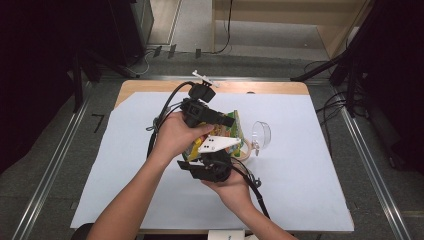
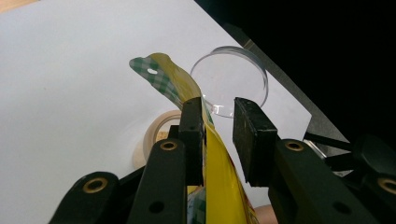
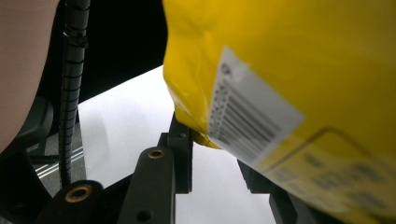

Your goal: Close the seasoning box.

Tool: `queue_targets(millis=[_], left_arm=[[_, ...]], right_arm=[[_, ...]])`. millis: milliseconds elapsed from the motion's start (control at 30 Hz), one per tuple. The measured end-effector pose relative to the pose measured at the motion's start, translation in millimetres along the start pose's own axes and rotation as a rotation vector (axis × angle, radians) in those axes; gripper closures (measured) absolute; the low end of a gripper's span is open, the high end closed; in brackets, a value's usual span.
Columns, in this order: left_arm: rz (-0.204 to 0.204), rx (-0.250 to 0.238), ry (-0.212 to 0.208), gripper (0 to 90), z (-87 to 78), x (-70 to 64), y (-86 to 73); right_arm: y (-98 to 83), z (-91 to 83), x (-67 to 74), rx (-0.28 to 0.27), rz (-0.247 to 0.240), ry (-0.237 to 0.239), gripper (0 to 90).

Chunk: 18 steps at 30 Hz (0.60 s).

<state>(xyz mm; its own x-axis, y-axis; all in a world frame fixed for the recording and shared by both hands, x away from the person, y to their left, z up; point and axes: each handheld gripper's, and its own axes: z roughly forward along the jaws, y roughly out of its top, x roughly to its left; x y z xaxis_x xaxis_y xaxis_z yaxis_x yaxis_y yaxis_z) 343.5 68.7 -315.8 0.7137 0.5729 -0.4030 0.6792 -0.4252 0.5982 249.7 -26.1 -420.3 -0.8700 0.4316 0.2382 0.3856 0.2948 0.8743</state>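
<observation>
**Yellow snack bag held up between two hand-held grippers**

In the high view, at the centre of the frame, a person's two hands hold a gripper each over the white sheet (image 1: 300, 165) that covers the table (image 1: 150, 86). The left gripper (image 1: 226, 120) sits just above the middle of the frame, and the right gripper (image 1: 212, 159) is just below it, with its white three-cornered plate on top. Between them is the yellow bag (image 1: 235, 131), green-checked at its top edge, raised off the sheet.

In the left gripper view the bag (image 2: 219, 182) rises from the bottom centre of the frame and curls over to the upper left. It lies against the left finger (image 2: 191, 135), while the right finger (image 2: 252, 140) stands clear of it, so these fingers are apart with the bag between them, not clamped.

In the right gripper view the bag (image 3: 289, 93) takes up the upper right of the frame, its barcode label facing the camera. Its lower corner hangs just by the left finger (image 3: 180, 154); the other finger is mostly hidden behind the bag, and I cannot tell whether these fingers grip it.

Right of the bag in the high view, a clear round lid (image 1: 261, 134) stands on edge, and a roll of tape (image 1: 244, 149) lies just beside the bag.
</observation>
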Motion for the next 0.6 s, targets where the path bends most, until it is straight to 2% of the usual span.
queue_targets(millis=[200, 333, 600], left_arm=[[-0.010, 0.001, -0.007, 74.1, -0.8, 1.8, 2.7], [-0.018, -0.003, -0.007, 74.2, -1.7, 4.1, 6.6], [-0.021, 0.021, 0.022, 74.1, 4.9, 5.5, 14.7]], right_arm=[[2.3, 0.1, 0.0, 0.006, 0.004, -0.002, 69.9], [5.9, -1.0, -2.2, 0.014, -0.014, -0.009, 69.7], [9.2, -0.9, -11.8, 0.016, 0.020, 0.013, 69.2]])
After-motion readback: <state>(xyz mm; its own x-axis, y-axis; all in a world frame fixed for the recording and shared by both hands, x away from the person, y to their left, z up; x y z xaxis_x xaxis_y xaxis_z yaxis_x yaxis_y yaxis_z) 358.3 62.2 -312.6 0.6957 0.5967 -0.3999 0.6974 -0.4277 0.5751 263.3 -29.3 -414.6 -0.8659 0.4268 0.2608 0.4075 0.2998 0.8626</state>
